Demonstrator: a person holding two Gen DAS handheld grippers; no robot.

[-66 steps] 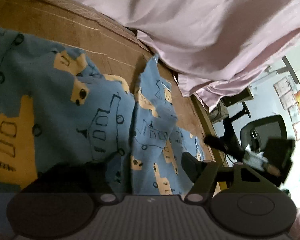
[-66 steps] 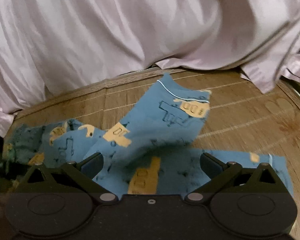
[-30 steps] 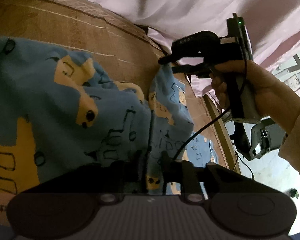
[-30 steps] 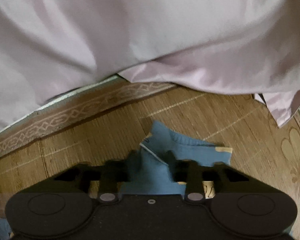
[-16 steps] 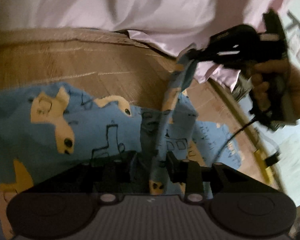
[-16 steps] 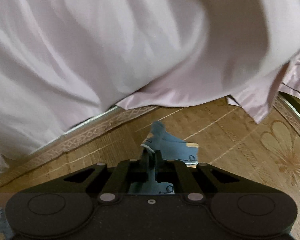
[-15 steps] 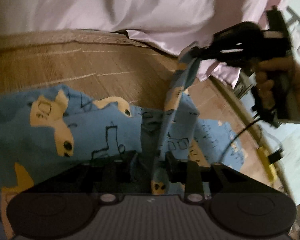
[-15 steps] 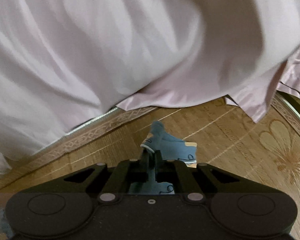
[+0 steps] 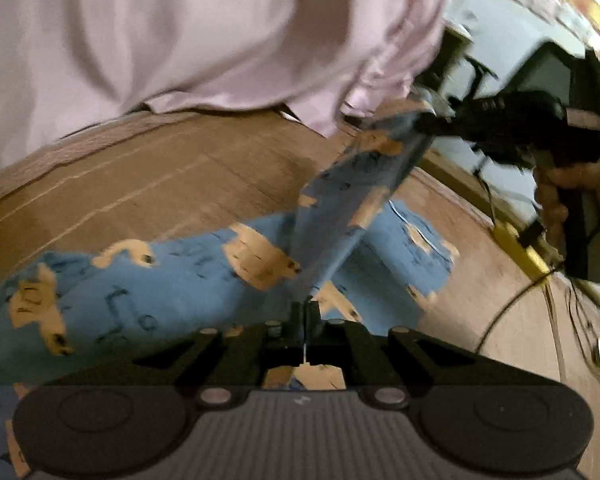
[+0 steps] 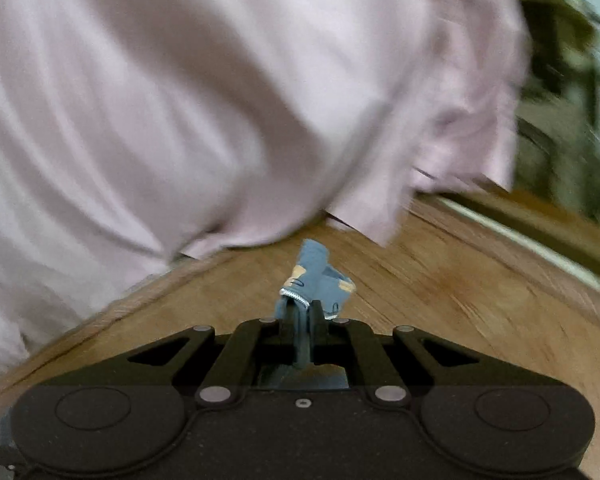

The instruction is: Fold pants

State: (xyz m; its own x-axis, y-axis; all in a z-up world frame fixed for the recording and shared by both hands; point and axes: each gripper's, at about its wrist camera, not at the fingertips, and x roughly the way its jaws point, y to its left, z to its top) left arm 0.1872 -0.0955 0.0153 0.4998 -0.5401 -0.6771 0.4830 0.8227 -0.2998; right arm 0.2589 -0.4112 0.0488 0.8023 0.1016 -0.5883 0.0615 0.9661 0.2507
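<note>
Both tools are clamped on the pants (image 9: 188, 284): the left tool (image 9: 305, 316) pinches a fold low over the mat (image 9: 148, 184), while the right tool (image 10: 302, 314) lifts a leg end, likely to carry it across. Bare mat lies ahead; the pink sheet (image 10: 180, 100) crowds the far edge.

Both my views are dim indoor light, warm cast, no hard shadows. Brightest patch in my left view sits at 1 to 2 o'clock, washed-out daylight from the room beyond. Motion blur heavy there: pants (image 9: 204, 280) print smeared, mat (image 9: 140, 184) grain streaked. My right view blurs worst from 1 to 4 o'clock; pink sheet (image 10: 188, 92) soft, folds smeared. Fisheye bends everything, black corners on all sides. My own housings at 6 o'clock stay sharp but underexposed.
</note>
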